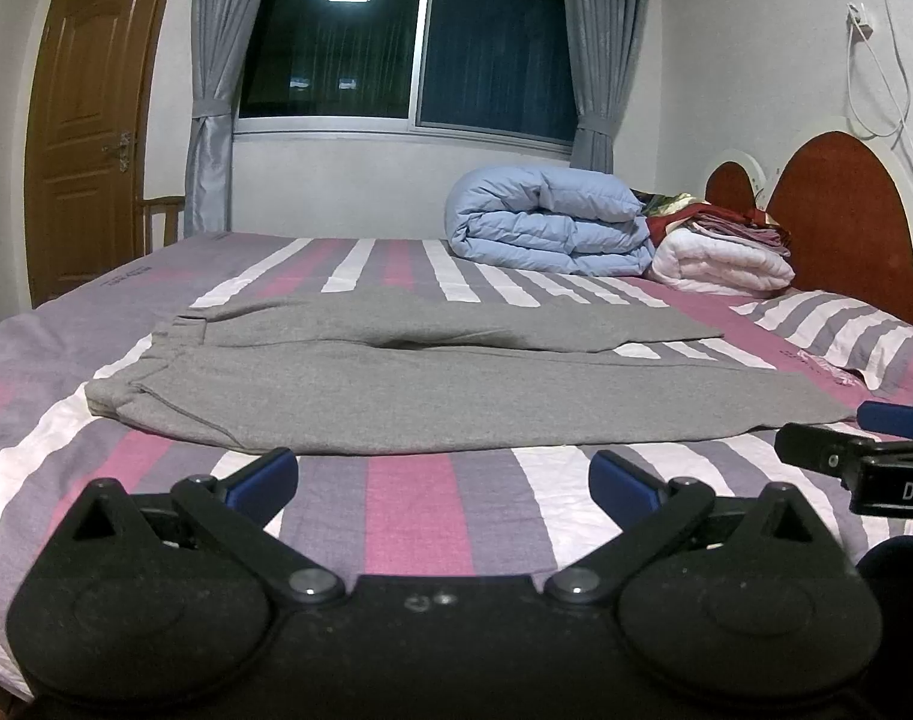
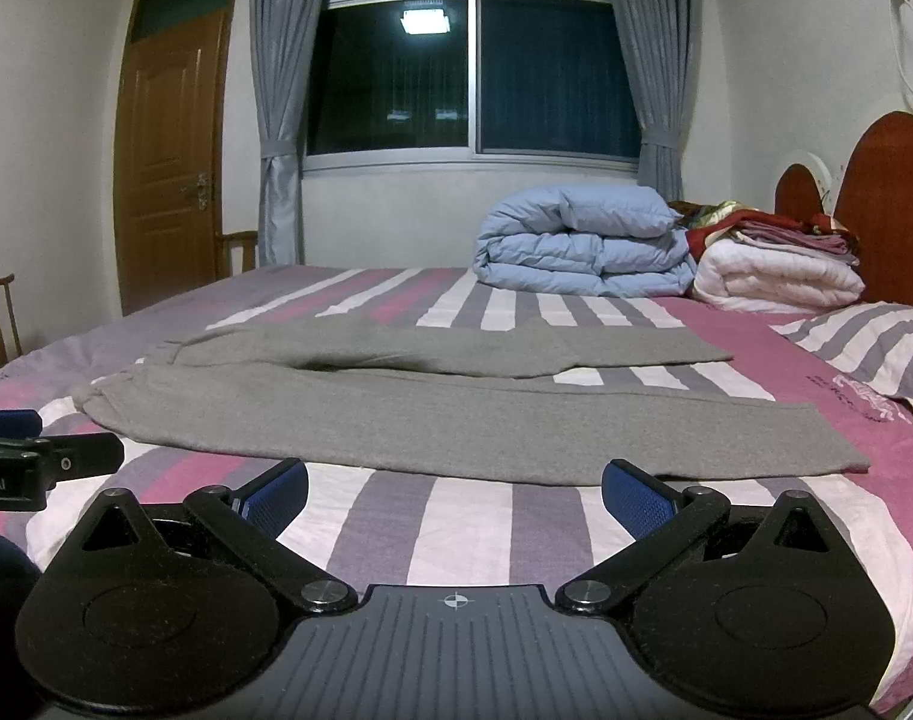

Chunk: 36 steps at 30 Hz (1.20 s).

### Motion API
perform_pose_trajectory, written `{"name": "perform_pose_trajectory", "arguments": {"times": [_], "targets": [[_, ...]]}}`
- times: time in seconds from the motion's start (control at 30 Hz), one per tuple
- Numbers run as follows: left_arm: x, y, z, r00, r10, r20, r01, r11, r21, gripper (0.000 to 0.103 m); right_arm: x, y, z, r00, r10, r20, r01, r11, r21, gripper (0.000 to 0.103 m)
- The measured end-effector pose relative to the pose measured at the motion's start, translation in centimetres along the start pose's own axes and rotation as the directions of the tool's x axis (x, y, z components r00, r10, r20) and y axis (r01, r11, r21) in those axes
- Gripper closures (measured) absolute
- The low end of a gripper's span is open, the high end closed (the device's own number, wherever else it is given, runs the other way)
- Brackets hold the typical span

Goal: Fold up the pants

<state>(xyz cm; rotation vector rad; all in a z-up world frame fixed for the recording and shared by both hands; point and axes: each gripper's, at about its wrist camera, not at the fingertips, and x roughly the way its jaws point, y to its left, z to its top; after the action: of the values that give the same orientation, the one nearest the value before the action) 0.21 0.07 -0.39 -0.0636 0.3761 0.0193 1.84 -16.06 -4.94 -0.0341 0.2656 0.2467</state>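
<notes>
**Both claws hovering at the near edge, pants not yet touched**

Nearest me: my left claw point(image 1: 443, 480) is hanging just above the striped bed point(image 1: 408, 516), its blue pads spread wide and holding nothing. My right claw point(image 2: 455, 489) is doing the same on its side, pads wide apart, empty. Each one is showing at the edge of the other's view, so they are sitting side by side, near each other.

Just beyond the pads: the grey pants point(image 1: 396, 390) are lying flat across the bed, spread out full length. The waistband is lying to my left, a little rumpled; the two legs are running off to my right and parting slightly, with a strip of bedsheet showing between them toward the cuffs. The near leg's long edge is running just ahead of both claws. A shallow dark hollow is sitting where the legs meet at the crotch.

Handling, as I am judging it: soft knit, light, limp, no stiffness at all. It is going to sag and drag on the sheet rather than slide cleanly, and a single layer is likely to peel away from the one beneath. I am favouring a hold on the near leg's edge, left claw toward the waistband, right claw toward the cuff point(image 2: 840, 450), pinching through both layers.

Farther back: a rolled blue duvet point(image 1: 546, 222) and a stack of folded bedding point(image 1: 720, 252) are resting by the headboard, well apart from the pants. Behind them, the dark window point(image 1: 408, 42).
</notes>
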Motion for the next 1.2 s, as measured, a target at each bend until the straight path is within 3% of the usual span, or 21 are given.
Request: {"name": "perform_pose_trajectory", "arguments": {"times": [1.2], "targets": [[-0.08, 0.31, 0.12, 1.0, -0.004, 0.0, 0.004, 1.0, 0.003, 0.006, 0.08, -0.42, 0.03, 1.0, -0.019, 0.015, 0.019, 1.0, 0.002, 0.0]]}}
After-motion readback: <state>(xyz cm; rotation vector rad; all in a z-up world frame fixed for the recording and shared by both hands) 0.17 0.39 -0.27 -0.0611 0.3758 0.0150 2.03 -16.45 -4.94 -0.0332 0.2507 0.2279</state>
